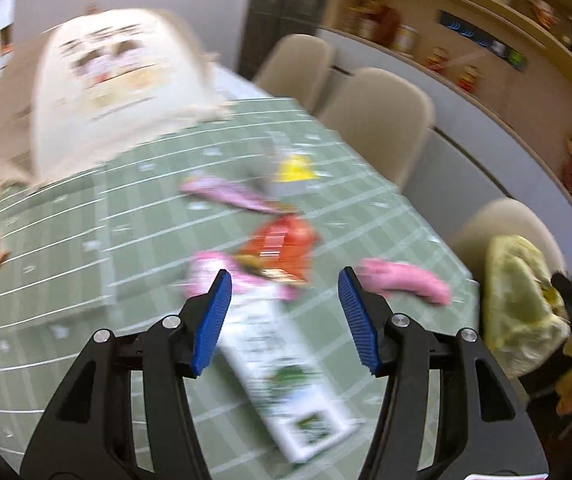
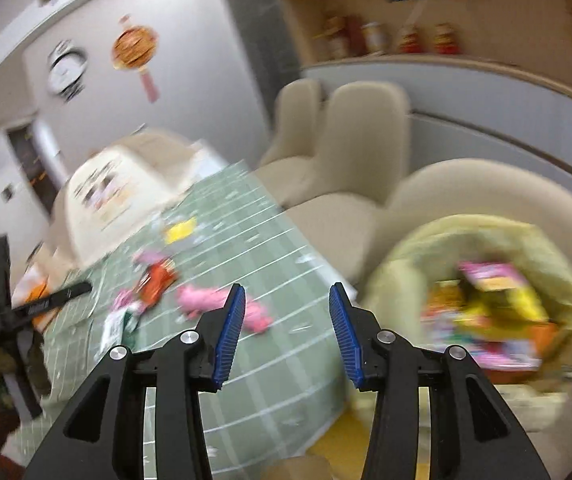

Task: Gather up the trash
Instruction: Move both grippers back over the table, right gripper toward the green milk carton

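Both grippers fill the near foreground, the left gripper (image 1: 284,316) and the right gripper (image 2: 286,332) each with jaws spread wide and nothing between them. Beyond them stretches the green gridded tabletop (image 1: 66,240), and off its far edge a yellow-green trash bag (image 2: 486,240) sits on a beige chair (image 2: 506,184), mouth open and already holding bright packets. Litter on the tabletop runs from a long white carton (image 1: 286,380) just under the left jaws, to a red wrapper (image 1: 282,244), a pink wrapper (image 1: 402,284) and a small yellow packet (image 1: 294,170) farther off. Motion blur hides detail. The carton looks light and fairly stiff, probably best pinched across its narrow width near one end; the wrappers seem thin and crinkly, likely slippery, so a raised fold is the safer hold.
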### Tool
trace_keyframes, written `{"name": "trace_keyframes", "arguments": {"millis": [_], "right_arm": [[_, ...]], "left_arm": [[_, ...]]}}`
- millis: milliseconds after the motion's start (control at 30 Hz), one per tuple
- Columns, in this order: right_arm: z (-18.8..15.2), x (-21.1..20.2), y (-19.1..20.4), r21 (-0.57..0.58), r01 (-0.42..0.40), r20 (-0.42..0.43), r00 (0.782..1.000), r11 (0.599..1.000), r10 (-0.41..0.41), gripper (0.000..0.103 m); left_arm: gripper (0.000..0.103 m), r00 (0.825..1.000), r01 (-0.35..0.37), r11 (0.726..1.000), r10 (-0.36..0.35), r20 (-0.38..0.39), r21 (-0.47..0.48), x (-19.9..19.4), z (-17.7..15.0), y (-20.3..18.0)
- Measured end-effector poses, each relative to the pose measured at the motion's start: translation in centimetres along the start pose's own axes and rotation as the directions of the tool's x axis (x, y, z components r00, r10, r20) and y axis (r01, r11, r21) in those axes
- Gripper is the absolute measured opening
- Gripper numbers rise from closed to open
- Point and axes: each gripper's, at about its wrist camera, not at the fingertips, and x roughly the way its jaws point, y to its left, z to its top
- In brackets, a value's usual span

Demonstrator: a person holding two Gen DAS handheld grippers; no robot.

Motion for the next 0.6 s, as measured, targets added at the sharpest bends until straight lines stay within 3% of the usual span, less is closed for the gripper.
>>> {"name": "trace_keyframes", "arguments": {"millis": [100, 200, 300, 467, 600], "right_arm": [[-0.9, 2.7, 3.2, -0.061, -0.035, -0.054, 0.998, 0.998, 0.032, 0.042], [-1.8, 4.3, 4.5, -0.072, -0.055, -0.093, 0.995, 0.996, 0.048, 0.042], [-2.4, 6.1, 5.1, -0.07, -0.055, -0.147, 0.988, 0.996, 0.044, 0.042], [-2.7, 9.5, 7.2, -0.147, -0.044, -0.204, 0.979, 0.988, 0.013, 0.042], [-2.2, 11.8, 9.9, -0.222, -0.091, -0.233, 0.972, 0.971, 0.037, 0.042]], "left_arm": [[0.053, 0.999, -0.03, 0.999, 0.029, -0.018, -0.031, 0.7, -0.1, 3.1], [0.053, 0.998, -0.003, 1.0, 0.001, -0.06, -0.031, 2.4, -0.1, 4.6], [0.053, 0.994, 0.017, 0.998, -0.022, -0.109, -0.055, 4.3, -0.5, 5.2], [0.053, 0.992, 0.035, 0.997, -0.044, -0.121, -0.072, 5.3, -1.3, 5.3], [0.053, 0.985, 0.064, 0.994, -0.078, -0.154, -0.089, 5.8, -1.6, 5.4]]}}
